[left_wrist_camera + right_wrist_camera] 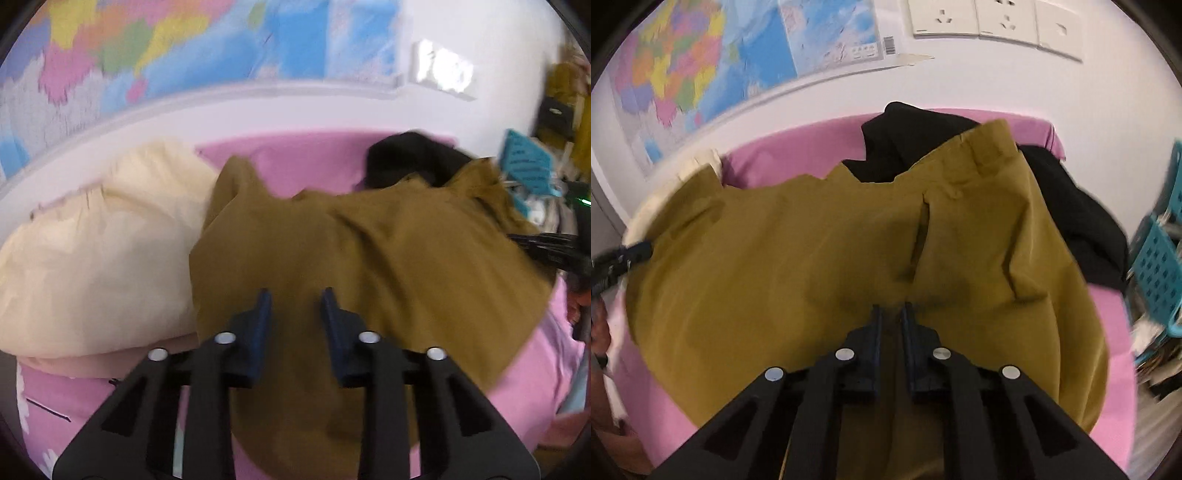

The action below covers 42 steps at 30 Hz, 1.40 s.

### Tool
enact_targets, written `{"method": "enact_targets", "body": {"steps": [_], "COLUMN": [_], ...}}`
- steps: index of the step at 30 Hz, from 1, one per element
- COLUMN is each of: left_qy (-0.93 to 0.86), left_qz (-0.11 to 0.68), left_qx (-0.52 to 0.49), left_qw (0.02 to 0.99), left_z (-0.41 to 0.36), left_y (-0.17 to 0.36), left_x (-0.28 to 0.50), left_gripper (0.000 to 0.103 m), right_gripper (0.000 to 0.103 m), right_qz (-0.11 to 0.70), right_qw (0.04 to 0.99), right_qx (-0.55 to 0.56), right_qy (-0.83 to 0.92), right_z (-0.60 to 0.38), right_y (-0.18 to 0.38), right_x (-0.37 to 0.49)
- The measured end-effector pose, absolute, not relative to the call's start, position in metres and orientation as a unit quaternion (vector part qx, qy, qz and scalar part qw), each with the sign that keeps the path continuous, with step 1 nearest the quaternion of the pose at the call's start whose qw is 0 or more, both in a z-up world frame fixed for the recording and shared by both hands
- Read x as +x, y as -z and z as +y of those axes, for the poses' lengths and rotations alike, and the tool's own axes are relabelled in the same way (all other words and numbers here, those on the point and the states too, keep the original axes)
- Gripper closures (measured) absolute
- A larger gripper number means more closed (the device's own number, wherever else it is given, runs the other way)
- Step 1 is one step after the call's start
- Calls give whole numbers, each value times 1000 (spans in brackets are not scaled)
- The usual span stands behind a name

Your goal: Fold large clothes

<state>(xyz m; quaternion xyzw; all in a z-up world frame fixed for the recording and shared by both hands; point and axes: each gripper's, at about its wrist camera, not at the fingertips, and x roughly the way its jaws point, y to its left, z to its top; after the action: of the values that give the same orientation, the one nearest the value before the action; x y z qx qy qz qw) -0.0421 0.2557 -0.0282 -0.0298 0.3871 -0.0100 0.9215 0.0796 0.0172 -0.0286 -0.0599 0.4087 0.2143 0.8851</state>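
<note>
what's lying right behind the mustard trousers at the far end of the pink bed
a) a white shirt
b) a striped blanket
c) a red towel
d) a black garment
d: in the right wrist view a black garment shows just past the waistband of the mustard trousers on the pink bed.

Black garment (1082, 221) half under trousers (812, 258), blurred map (147, 55)

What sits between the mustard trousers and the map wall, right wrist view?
A black garment heaped on the pink sheet, right behind the mustard trousers; beyond it only bare sheet up to the wall map.
</note>
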Motion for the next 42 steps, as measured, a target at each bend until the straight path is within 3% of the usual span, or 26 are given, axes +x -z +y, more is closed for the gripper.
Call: {"method": "enact_targets", "body": {"steps": [3,5,12,15,16,17,20,29,33,36,42], "left_qy": [8,4,-18,3,13,34,85,209,221,228,213], "left_qz": [400,396,394,361,354,348,346,399,429,433,410], "left_qx": [-59,-58,-71,-85,-93,-104,-129,-213,-260,-288,-342], "left_qw": [914,916,916,929,931,931,925,867,836,823,818], "left_z": [267,268,269,269,270,271,272,256,244,239,239], "left_y": [36,37,37,26,24,23,28,77,100,109,114], "left_x": [-30,-28,-28,-59,-68,-83,-119,-167,-151,-140,-120], "left_gripper": [78,78,77,49,39,35,32,30,30,30,23], "right_gripper": [87,71,72,54,42,32,23,19,17,16,5], "right_qz": [377,363,457,414,404,396,400,486,457,448,437], "right_qw": [898,906,865,884,888,889,856,754,760,774,816], "right_qx": [-47,-44,-35,8,21,43,154,327,357,354,306], "right_qy": [-220,-213,-204,-215,-219,-228,-289,-295,-293,-275,-223], "right_z": [11,10,26,4,-4,-17,-65,-109,-103,-87,-49], "right_y": [7,-1,44,21,15,10,5,77,77,78,77], "right_x": [75,80,139,112,103,90,49,2,12,25,38]}}
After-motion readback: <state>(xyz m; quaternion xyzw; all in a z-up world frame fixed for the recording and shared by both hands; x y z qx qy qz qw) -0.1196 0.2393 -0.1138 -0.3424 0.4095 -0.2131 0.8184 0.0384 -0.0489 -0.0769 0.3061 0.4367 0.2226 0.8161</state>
